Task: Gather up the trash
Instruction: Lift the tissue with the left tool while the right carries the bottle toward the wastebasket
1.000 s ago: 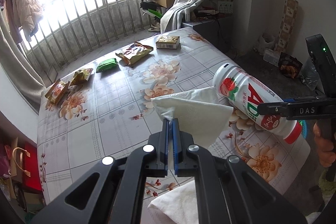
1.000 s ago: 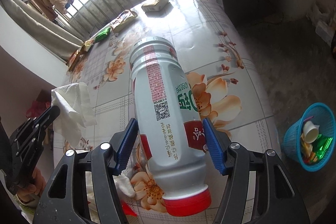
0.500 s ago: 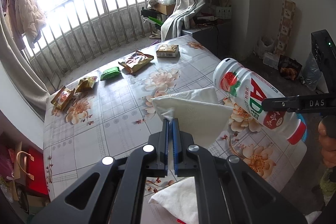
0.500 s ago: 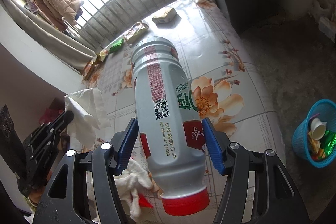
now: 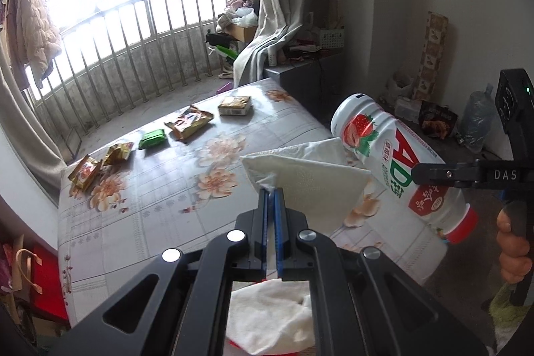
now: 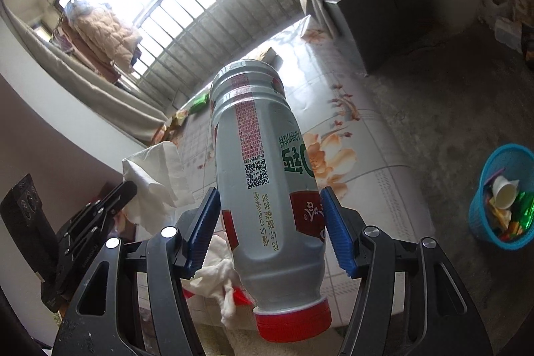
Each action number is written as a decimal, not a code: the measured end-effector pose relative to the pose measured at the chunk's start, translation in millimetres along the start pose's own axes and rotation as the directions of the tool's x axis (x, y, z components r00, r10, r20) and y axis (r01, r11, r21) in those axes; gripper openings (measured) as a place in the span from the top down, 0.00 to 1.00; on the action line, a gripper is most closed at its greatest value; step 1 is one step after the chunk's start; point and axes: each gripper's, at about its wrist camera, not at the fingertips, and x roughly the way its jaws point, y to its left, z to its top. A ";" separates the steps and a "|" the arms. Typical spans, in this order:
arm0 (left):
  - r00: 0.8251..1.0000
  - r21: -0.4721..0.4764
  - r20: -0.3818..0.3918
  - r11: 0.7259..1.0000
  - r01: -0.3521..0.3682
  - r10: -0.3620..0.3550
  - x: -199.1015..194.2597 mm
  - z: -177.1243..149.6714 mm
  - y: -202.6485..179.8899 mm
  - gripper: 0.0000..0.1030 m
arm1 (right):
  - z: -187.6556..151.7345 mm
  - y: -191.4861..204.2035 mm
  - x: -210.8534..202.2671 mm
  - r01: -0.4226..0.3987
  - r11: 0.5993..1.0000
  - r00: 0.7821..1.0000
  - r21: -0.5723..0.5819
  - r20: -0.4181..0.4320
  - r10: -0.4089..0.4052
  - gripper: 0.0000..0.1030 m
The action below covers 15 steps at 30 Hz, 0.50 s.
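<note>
My left gripper (image 5: 271, 193) is shut on a white paper napkin (image 5: 310, 182), held above the table; the napkin also shows in the right wrist view (image 6: 157, 179). My right gripper (image 6: 270, 206) is shut on a white drink bottle (image 6: 263, 175) with a red cap, held cap-down above the table's near edge; the bottle also shows in the left wrist view (image 5: 397, 162). Several snack wrappers (image 5: 188, 122) and a small box (image 5: 234, 105) lie at the table's far side. A blue trash basket (image 6: 500, 199) with trash in it stands on the floor to the right.
The table has a floral cloth (image 5: 150, 202). Another crumpled white tissue (image 5: 270, 316) lies on something red at the table's near edge. A railing and curtain (image 5: 267, 32) are beyond. A dark cabinet (image 6: 377, 9) stands past the table's far corner.
Both grippers have risen higher above the table with the napkin and the bottle in them. The table looks farther away; the basket has come more into the right view.
</note>
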 end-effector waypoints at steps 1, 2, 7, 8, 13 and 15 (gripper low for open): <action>1.000 -0.002 0.004 1.000 0.012 -0.012 -0.7 1.5 -4.7 0.97 | -2.2 -5.2 -6.6 -0.002 1.000 1.000 0.014 0.012 0.002 0.44; 1.000 -0.003 0.009 1.000 0.029 -0.029 -1.7 3.8 -11.3 0.97 | -4.2 -10.1 -12.1 -0.004 1.000 1.000 0.027 0.023 0.003 0.44; 0.988 -0.022 -0.014 0.988 0.152 -0.152 6.1 15.0 -42.4 0.97 | -9.2 -39.8 -44.6 -0.007 0.995 0.997 0.098 0.081 -0.001 0.44; 0.984 -0.020 -0.021 0.984 0.176 -0.176 7.9 18.1 -50.2 0.97 | -9.9 -46.7 -51.1 -0.005 0.993 0.996 0.114 0.094 -0.006 0.44; 0.961 0.048 -0.044 0.960 0.275 -0.273 13.4 32.9 -106.5 0.97 | -28.4 -101.5 -94.4 0.041 0.968 0.979 0.246 0.184 -0.088 0.44; 0.950 0.080 -0.069 0.947 0.311 -0.306 18.8 36.6 -133.4 0.97 | -40.9 -125.6 -108.2 0.058 0.950 0.970 0.305 0.206 -0.125 0.44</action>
